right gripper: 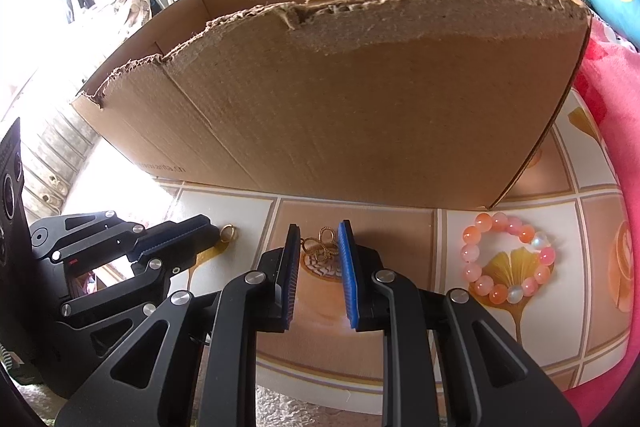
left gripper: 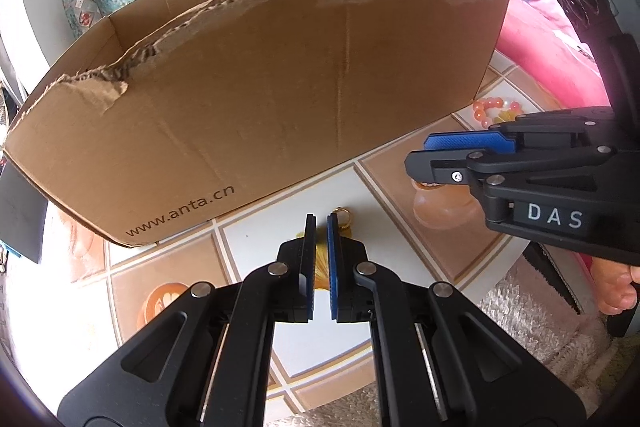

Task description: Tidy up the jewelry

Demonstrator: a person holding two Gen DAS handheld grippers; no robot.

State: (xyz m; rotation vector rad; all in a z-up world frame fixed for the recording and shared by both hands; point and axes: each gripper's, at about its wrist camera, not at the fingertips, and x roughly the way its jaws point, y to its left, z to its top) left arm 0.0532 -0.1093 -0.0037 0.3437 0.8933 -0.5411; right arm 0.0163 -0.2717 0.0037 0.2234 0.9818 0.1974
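A gold ring (left gripper: 343,214) lies on the tiled tabletop just past my left gripper's (left gripper: 321,223) tips; it also shows in the right wrist view (right gripper: 229,231). The left jaws stand nearly shut with a narrow gap and hold nothing. A gold looped ornament (right gripper: 322,247) lies between the tips of my right gripper (right gripper: 319,233), whose jaws stand open around it. A bracelet of pink and orange beads (right gripper: 505,257) lies to the right, also seen in the left wrist view (left gripper: 496,109). The right gripper (left gripper: 418,154) enters the left wrist view from the right.
A torn-edged cardboard box (left gripper: 256,99) marked www.anta.cn stands open just behind the jewelry, also seen in the right wrist view (right gripper: 360,99). A pink cloth (right gripper: 612,99) lies at the right table edge. A silver padded mat (left gripper: 520,311) lies at the near edge.
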